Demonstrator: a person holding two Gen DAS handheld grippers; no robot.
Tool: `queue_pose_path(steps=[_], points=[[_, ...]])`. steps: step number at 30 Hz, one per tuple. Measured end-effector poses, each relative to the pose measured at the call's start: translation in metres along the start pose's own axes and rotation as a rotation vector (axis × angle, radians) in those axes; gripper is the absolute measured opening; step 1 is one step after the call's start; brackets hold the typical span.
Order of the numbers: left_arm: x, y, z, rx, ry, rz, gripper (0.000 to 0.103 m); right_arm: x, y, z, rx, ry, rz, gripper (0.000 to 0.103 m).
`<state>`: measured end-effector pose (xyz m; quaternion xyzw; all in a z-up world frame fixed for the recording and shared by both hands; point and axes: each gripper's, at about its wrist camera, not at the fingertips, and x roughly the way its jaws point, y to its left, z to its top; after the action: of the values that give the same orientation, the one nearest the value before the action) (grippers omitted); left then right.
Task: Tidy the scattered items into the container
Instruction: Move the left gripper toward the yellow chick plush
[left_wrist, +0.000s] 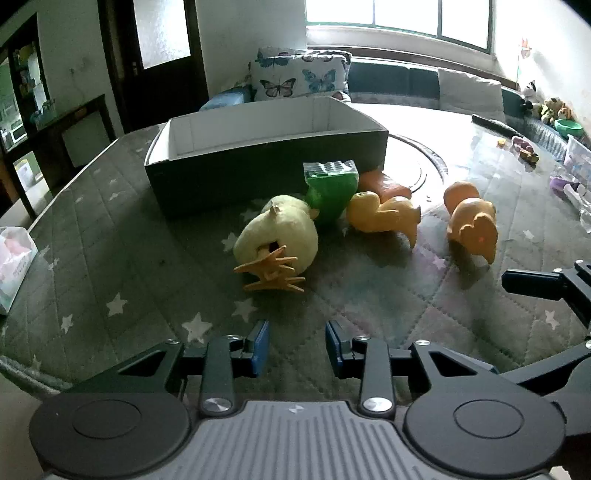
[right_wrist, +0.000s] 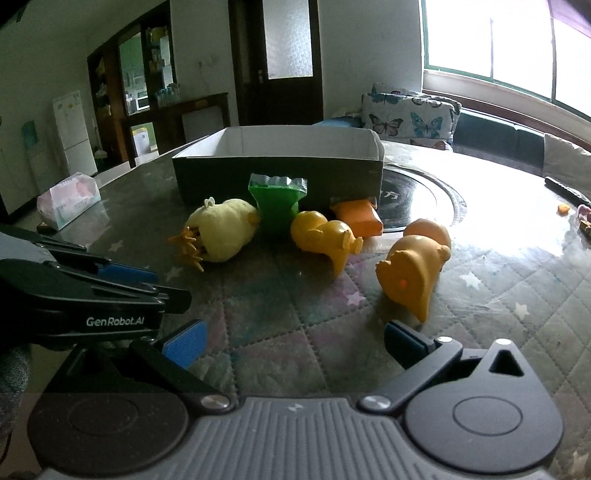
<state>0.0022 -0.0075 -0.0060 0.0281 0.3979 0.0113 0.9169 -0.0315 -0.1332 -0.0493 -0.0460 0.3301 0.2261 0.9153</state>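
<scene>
Left wrist: left gripper (left_wrist: 297, 343) tilted down, empty, before pale chick (left_wrist: 280, 232).

Lighting: daylight only, entering through the window (left_wrist: 406, 14) at the upper right of both views; panes blown out to plain white. Glare: strong white sheen across the table top (right_wrist: 498, 229) toward the right, washing out its pattern. Left half of each frame dim; door (right_wrist: 280, 55) and shelves nearly black. Shadows: soft, falling toward the camera from the toys (left_wrist: 471, 221) and the box (left_wrist: 266, 162). Distortion: heavy fisheye bowing at edges, dark corners. Sharpness: slightly soft overall, colours muted.
</scene>
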Motion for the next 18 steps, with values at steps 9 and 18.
queue_pose_path(steps=[9, 18], points=[[0.0012, -0.0033, 0.0019, 0.003, 0.005, -0.015, 0.036, 0.0006, -0.0001, 0.0008, -0.007, 0.011, -0.007, 0.103], [0.0064, -0.0058, 0.0041, 0.005, 0.016, -0.026, 0.036, 0.0024, -0.0037, 0.0004, 0.003, 0.020, -0.014, 0.103]])
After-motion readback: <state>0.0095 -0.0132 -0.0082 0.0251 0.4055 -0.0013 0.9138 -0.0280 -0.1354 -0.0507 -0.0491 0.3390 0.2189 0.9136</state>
